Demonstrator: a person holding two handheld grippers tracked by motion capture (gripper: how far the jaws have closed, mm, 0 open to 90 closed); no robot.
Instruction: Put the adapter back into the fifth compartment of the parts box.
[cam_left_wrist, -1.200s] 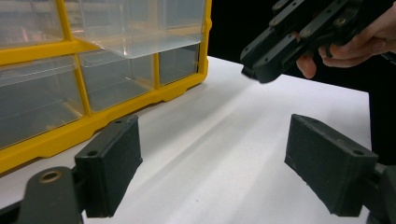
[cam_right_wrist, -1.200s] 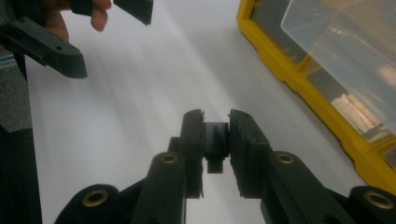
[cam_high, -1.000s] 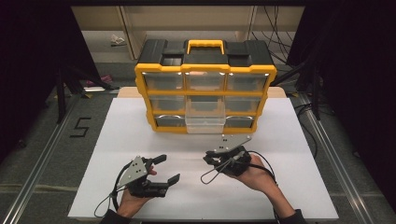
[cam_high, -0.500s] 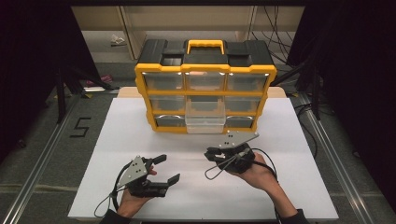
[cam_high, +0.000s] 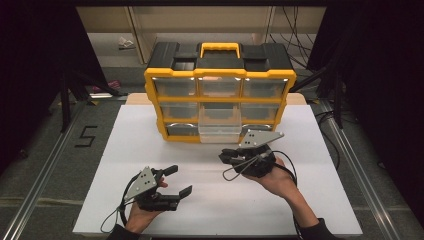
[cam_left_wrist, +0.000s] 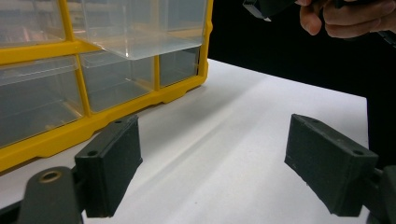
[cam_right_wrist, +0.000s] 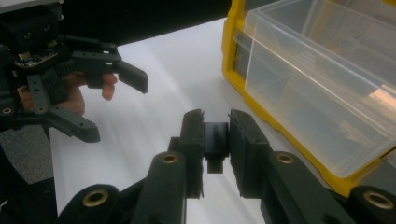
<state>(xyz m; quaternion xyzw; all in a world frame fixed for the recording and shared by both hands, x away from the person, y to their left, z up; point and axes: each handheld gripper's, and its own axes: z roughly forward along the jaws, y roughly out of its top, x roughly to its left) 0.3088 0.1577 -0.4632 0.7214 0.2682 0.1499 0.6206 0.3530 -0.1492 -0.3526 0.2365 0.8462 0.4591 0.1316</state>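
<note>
A yellow and black organizer (cam_high: 220, 75) with clear drawers stands at the back of the white table (cam_high: 150, 145). One clear drawer (cam_high: 220, 131) in its middle column is pulled out, and I see nothing in it (cam_right_wrist: 322, 93). My right gripper (cam_high: 225, 156) hovers just in front of that drawer, shut (cam_right_wrist: 216, 126) on a small black block (cam_right_wrist: 216, 140). My left gripper (cam_high: 180, 181) rests near the front left of the table. It is open (cam_left_wrist: 233, 163), with nothing between the jaws. The organizer's lower drawers (cam_left_wrist: 116, 84) lie ahead of it.
The white table's surface stretches bare to both sides of the hands. Dark floor with metal rails (cam_high: 45, 165) flanks the table, and a "5" (cam_high: 86, 136) is marked at the left. Cables (cam_high: 305, 55) hang behind the organizer.
My right gripper has edged a little farther from the person, toward the pulled-out drawer, still shut on the block. The left gripper has stayed where it was.
</note>
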